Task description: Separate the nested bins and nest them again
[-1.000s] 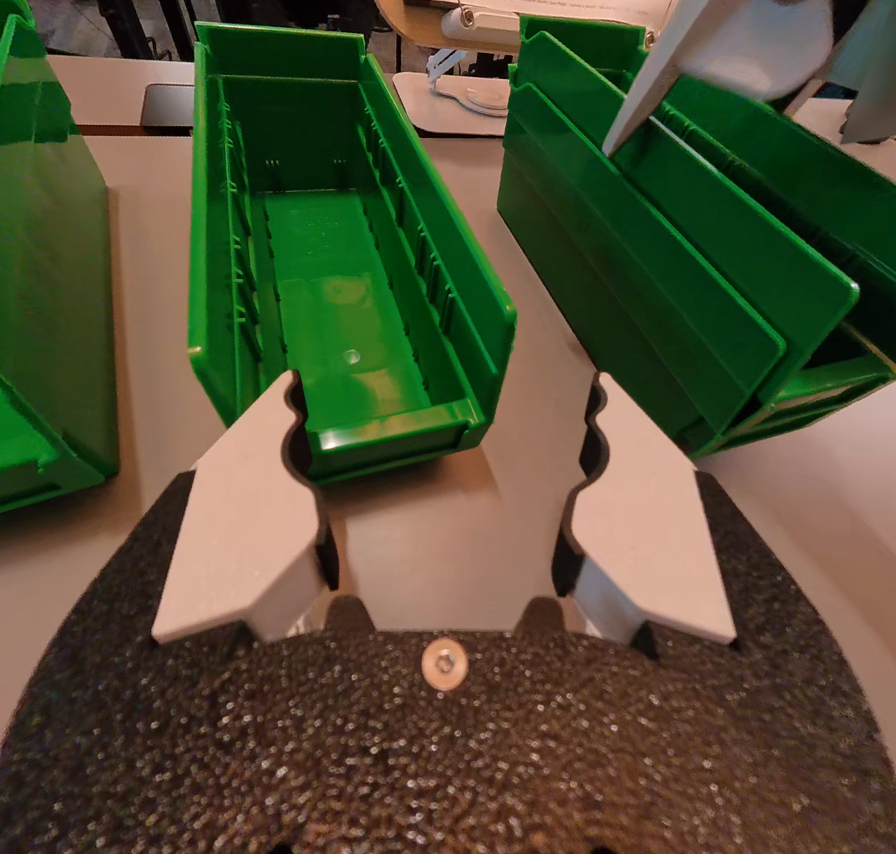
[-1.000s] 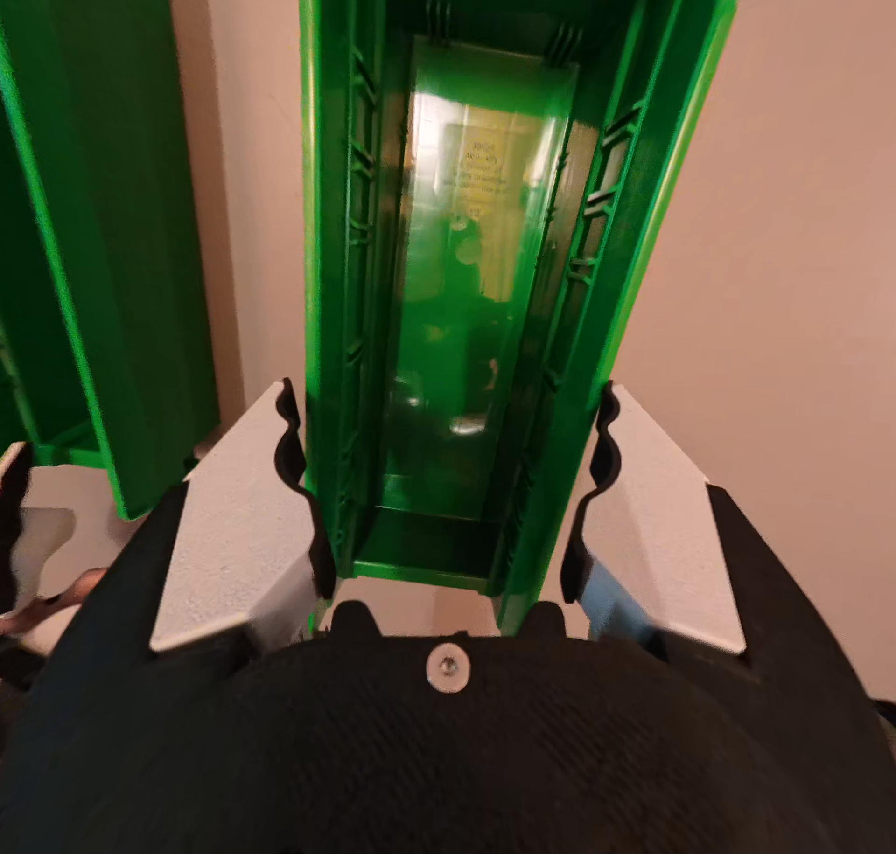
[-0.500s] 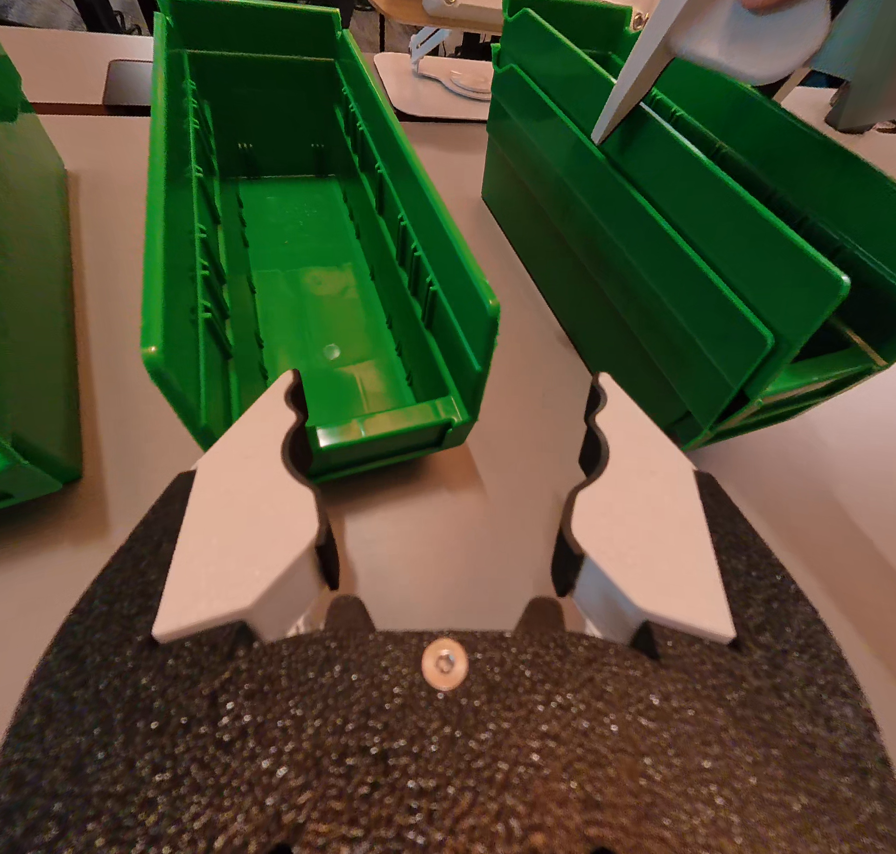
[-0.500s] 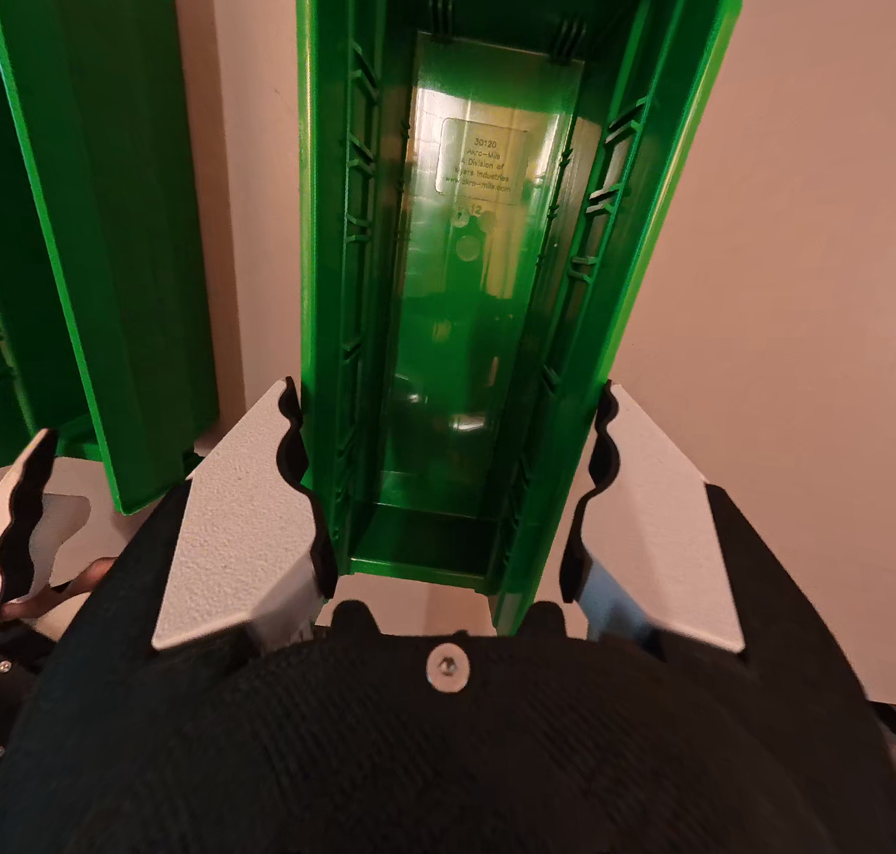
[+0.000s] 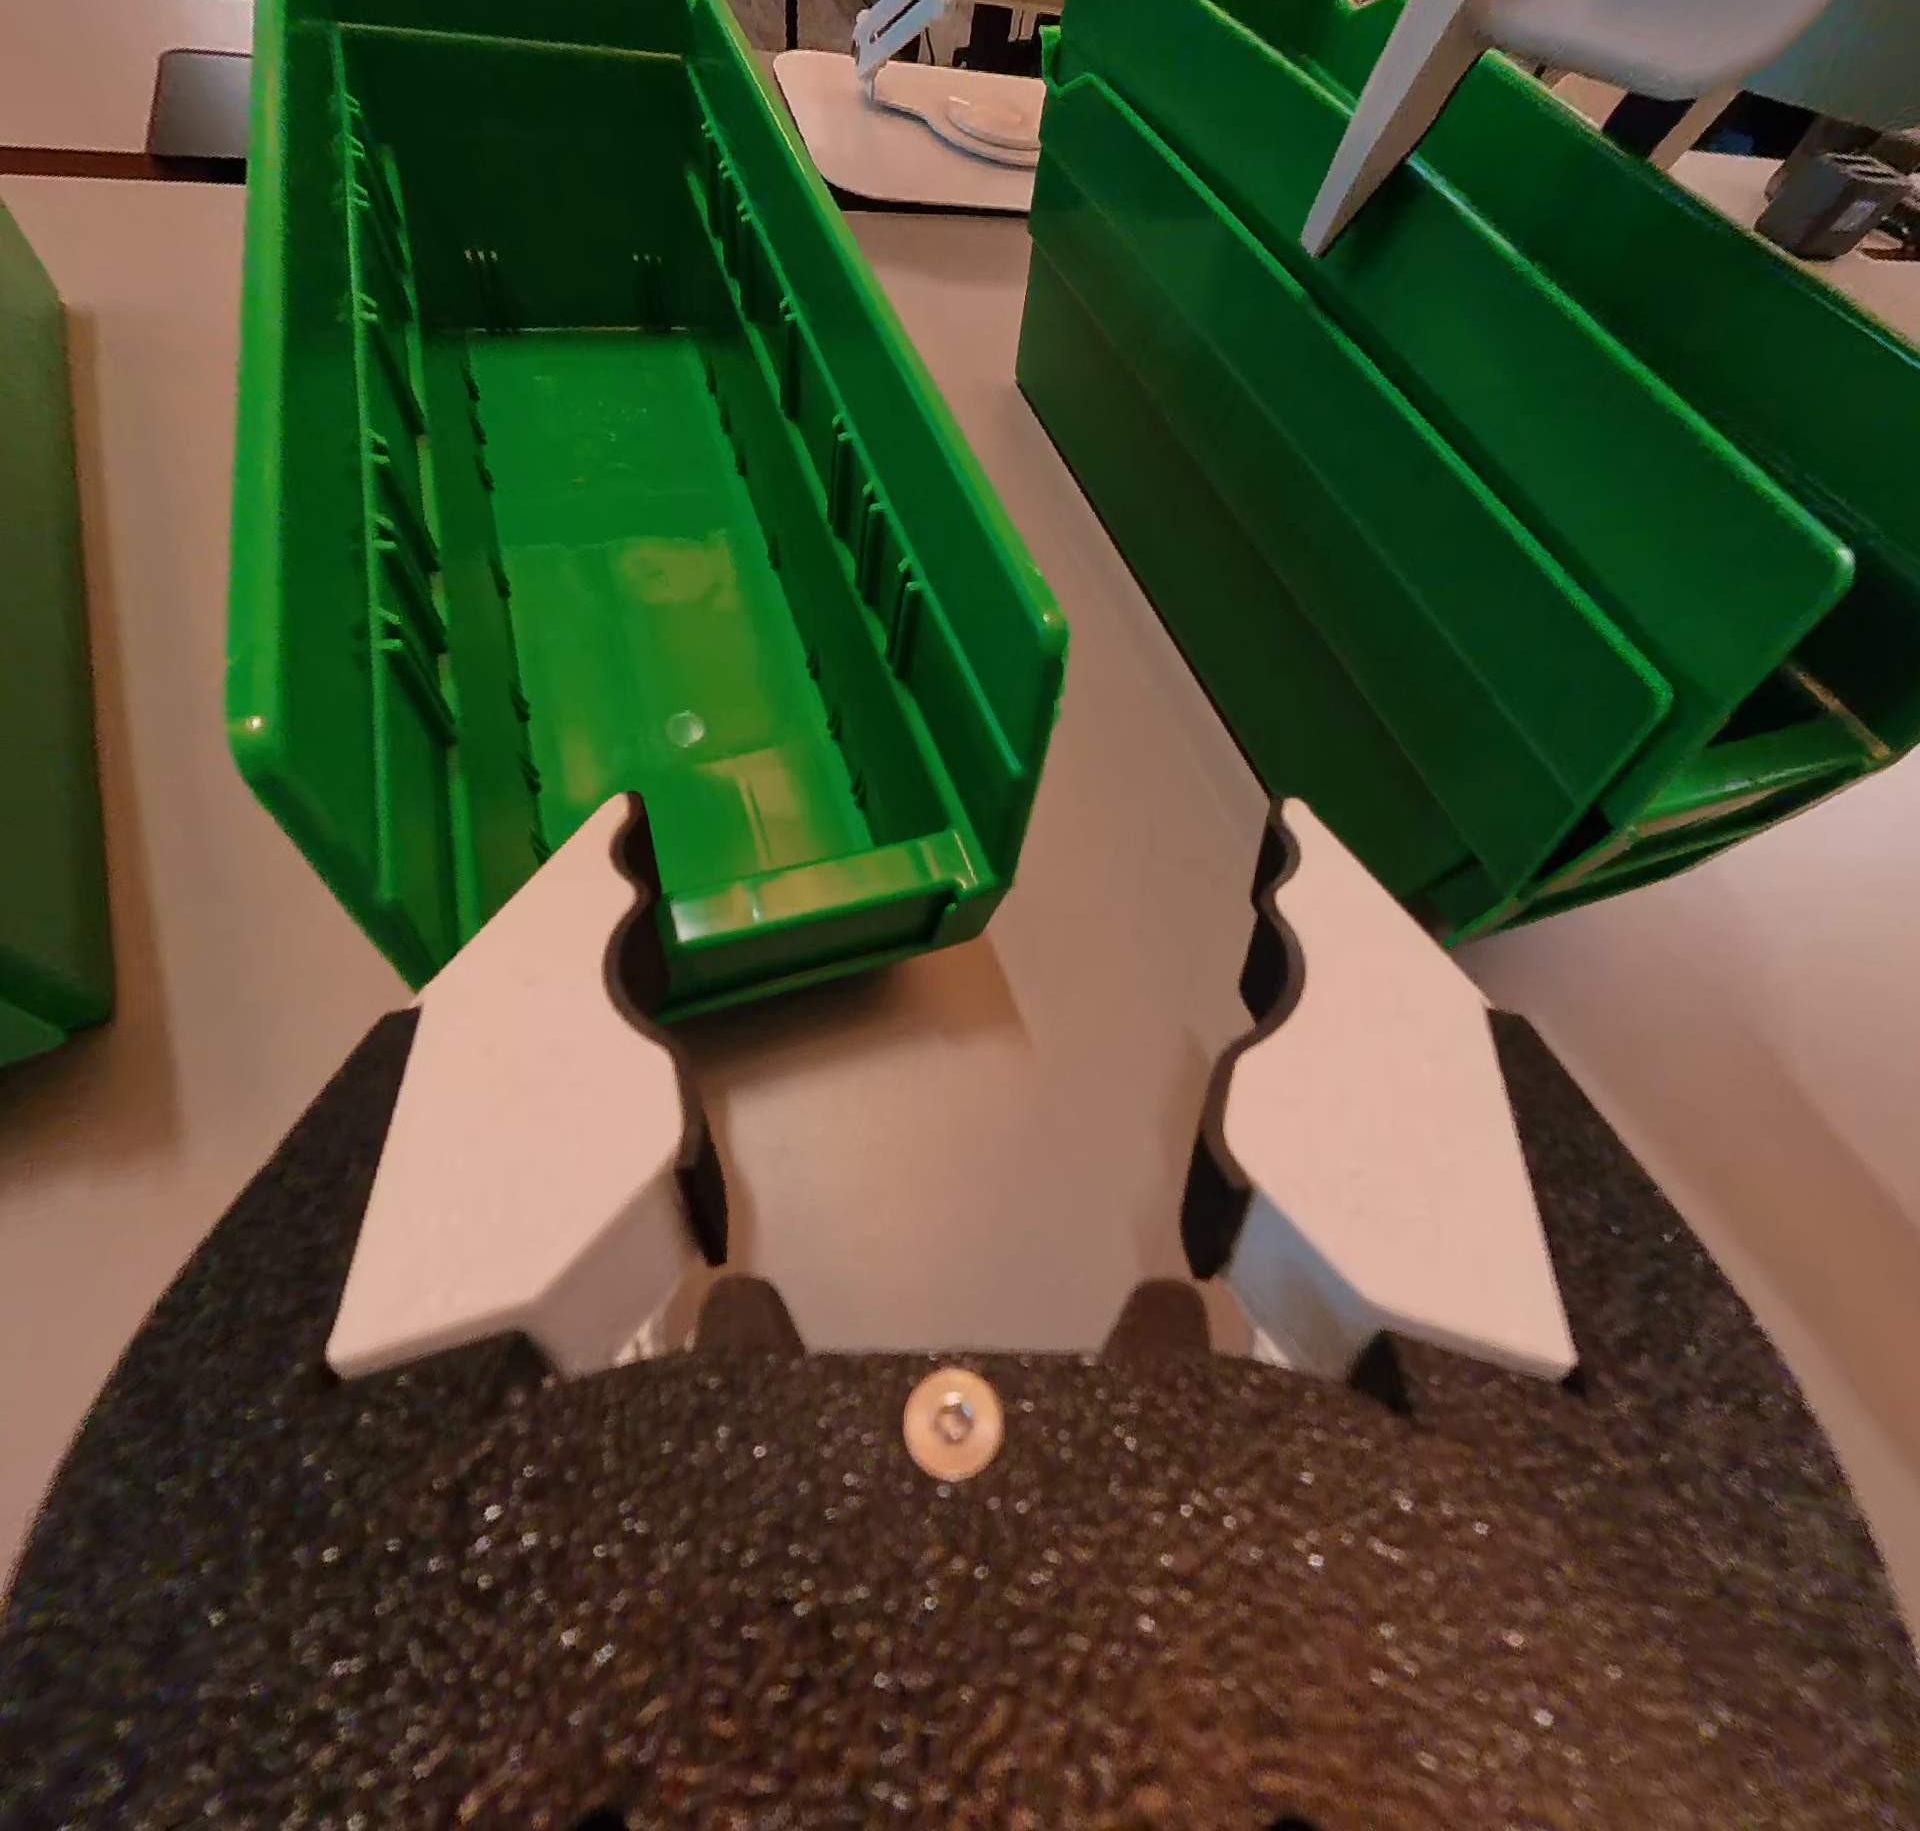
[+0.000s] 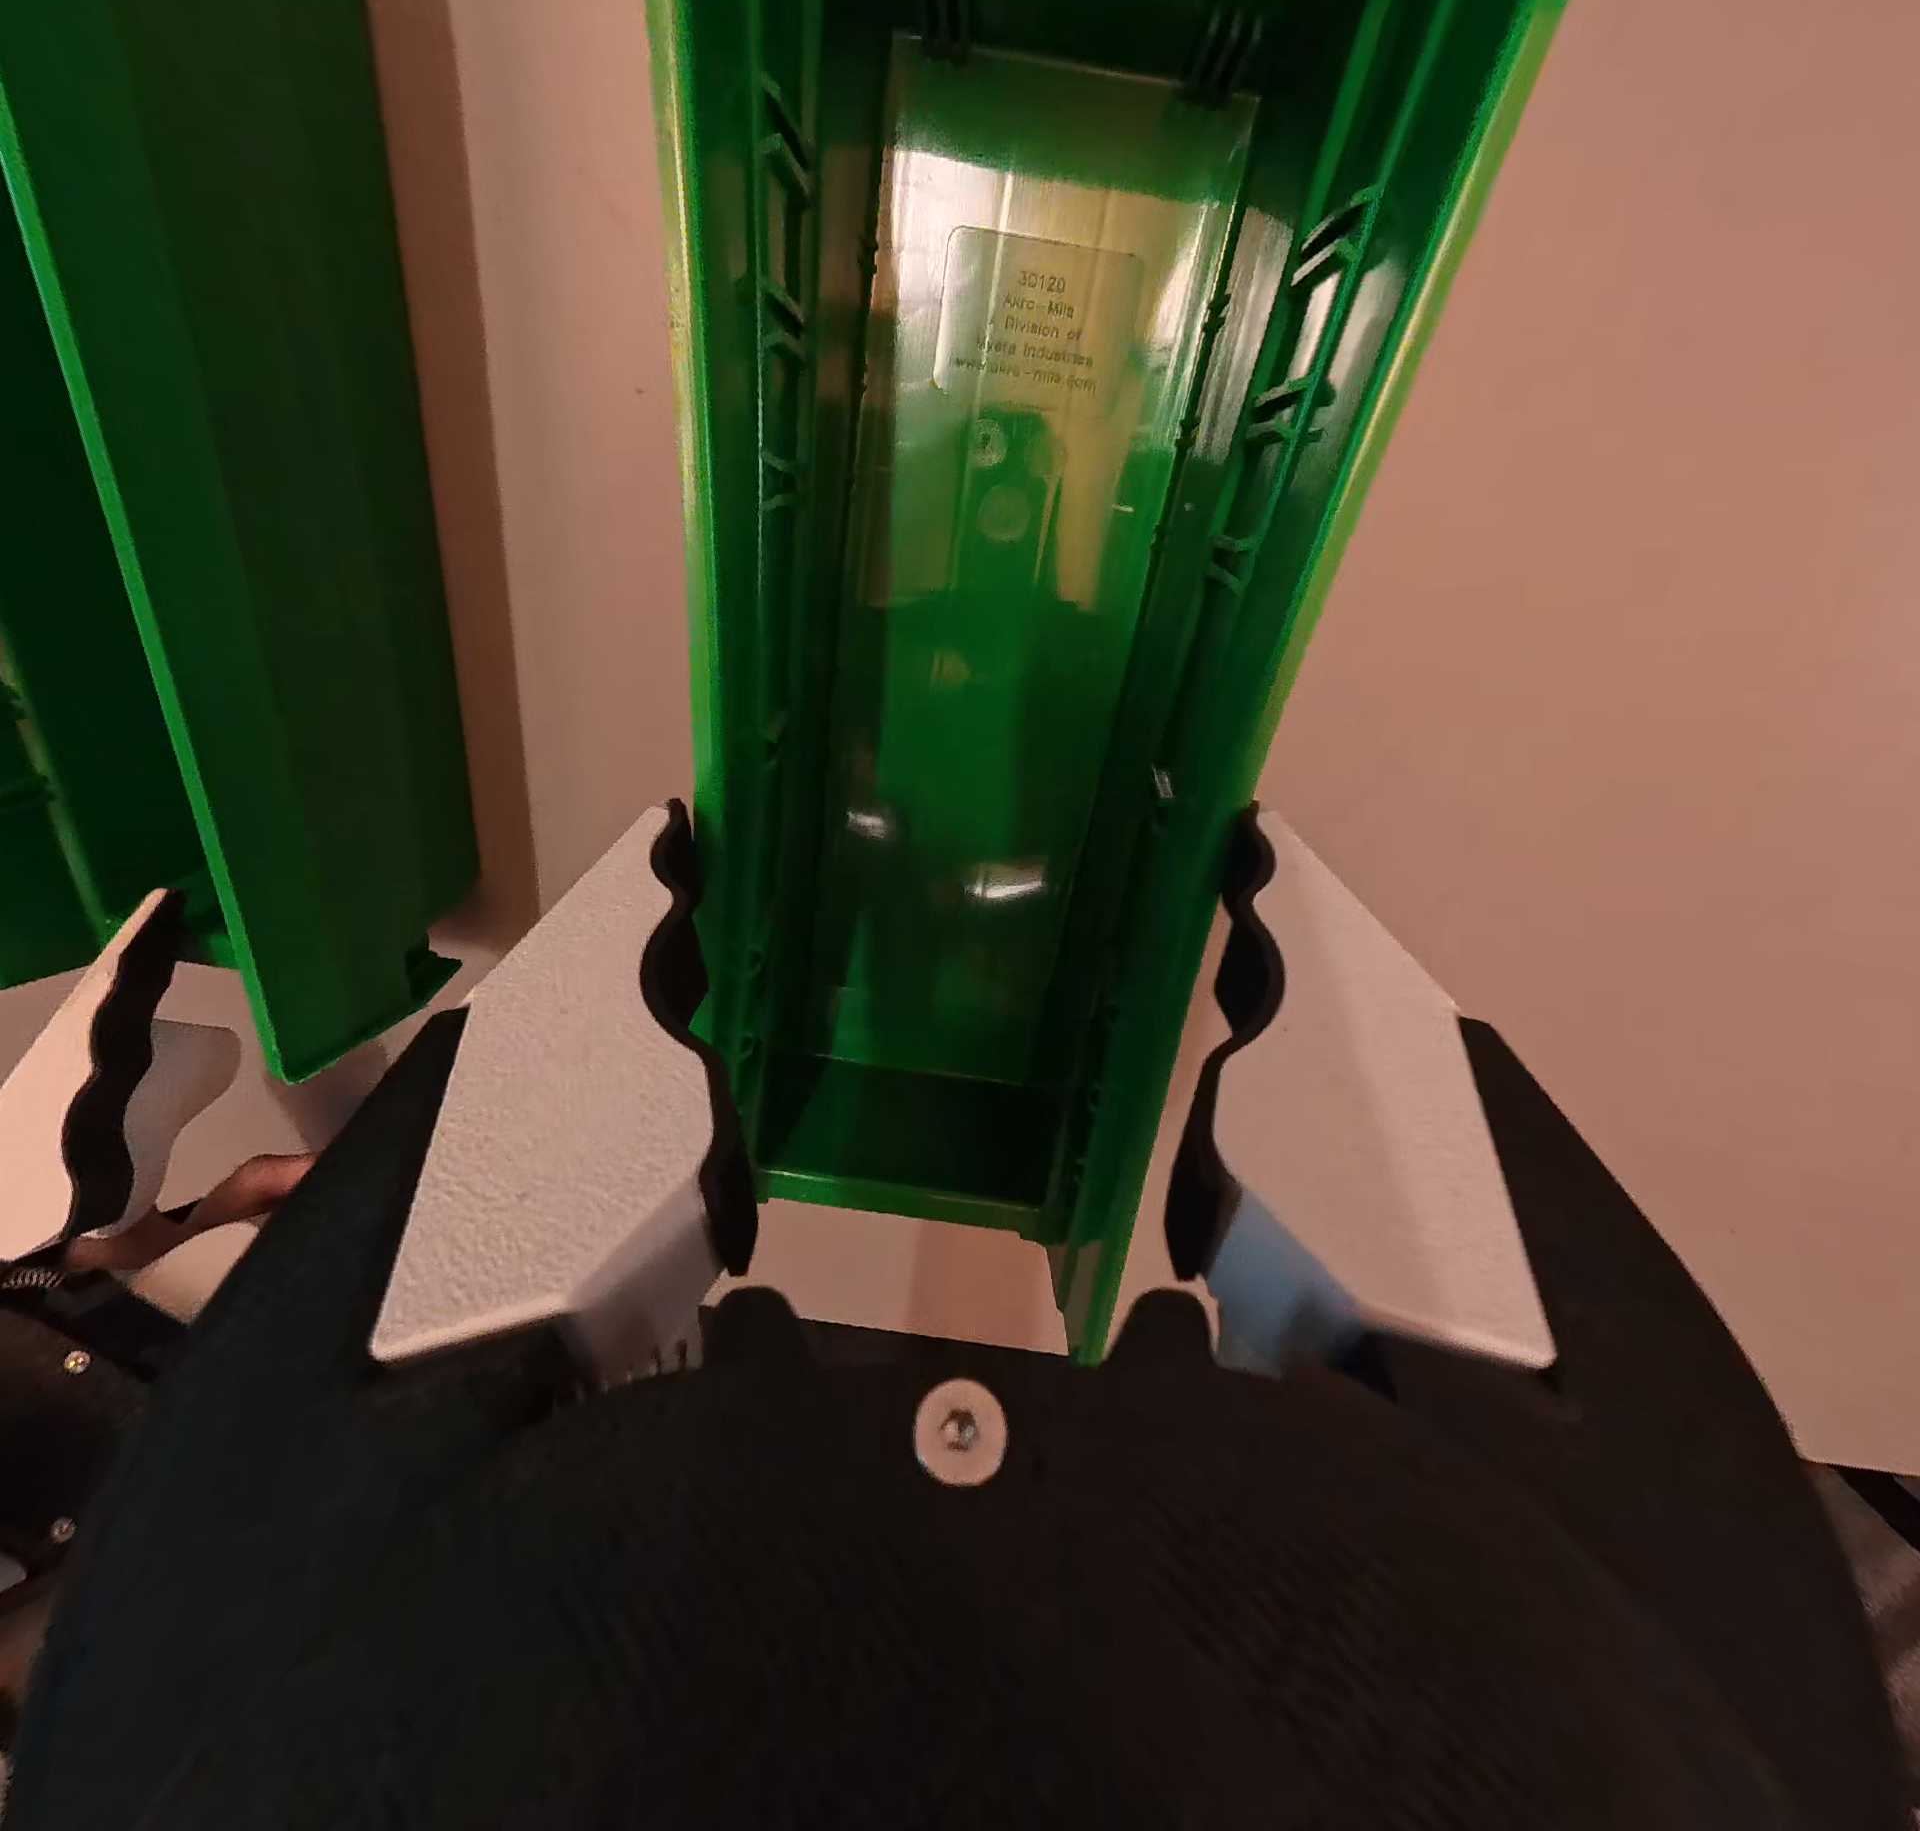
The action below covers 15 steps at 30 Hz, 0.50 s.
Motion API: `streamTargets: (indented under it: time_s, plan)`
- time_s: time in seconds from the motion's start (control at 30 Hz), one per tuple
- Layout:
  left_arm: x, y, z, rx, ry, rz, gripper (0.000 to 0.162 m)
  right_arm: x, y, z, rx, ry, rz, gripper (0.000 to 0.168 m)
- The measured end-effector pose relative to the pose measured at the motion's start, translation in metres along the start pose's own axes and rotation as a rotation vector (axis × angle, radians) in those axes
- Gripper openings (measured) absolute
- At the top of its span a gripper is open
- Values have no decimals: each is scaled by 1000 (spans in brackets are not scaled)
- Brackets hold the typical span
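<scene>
**Both tools open among the green bins**

The left tool (image 5: 951,960) was wide open and held nothing. It hung above the bare desk (image 5: 1132,950), and its left finger (image 5: 520,1106) covered the near corner of a single open bin (image 5: 582,534) that stood upright on the desk.

The right tool (image 6: 961,1033) was also spread open. Its two fingers stood on both sides of the near end of the top bin (image 6: 1049,534); the left pad (image 6: 686,1012) lay against or just beside the bin wall, but a firm grip could not be told.

In the left wrist view this top bin sat tilted inside another, as a nested pair (image 5: 1455,534) at the right, with one white finger of the right tool (image 5: 1382,108) reaching its upper edge. A further bin (image 5: 42,638) was cut off at the left border.

Behind the bins stood a flat grey base (image 5: 914,140) of some stand, partly hidden. The bin floor carried a moulded label, dim under reflections.
</scene>
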State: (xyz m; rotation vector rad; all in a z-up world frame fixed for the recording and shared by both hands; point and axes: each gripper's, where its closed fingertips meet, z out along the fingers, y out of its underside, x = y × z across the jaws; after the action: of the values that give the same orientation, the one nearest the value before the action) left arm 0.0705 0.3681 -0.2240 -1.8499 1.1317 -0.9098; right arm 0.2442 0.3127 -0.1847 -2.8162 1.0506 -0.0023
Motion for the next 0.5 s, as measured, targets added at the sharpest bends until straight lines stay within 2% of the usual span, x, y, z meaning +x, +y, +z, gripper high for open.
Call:
streamTargets:
  time_s: [0.33, 0.5]
  plan:
    - [4, 0, 0, -2, 14, -1, 111, 0, -2, 3, 33, 4, -5, 117]
    - [3, 2, 1, -10, 12, -4, 111, 0, -2, 2, 22, 4, -9, 115]
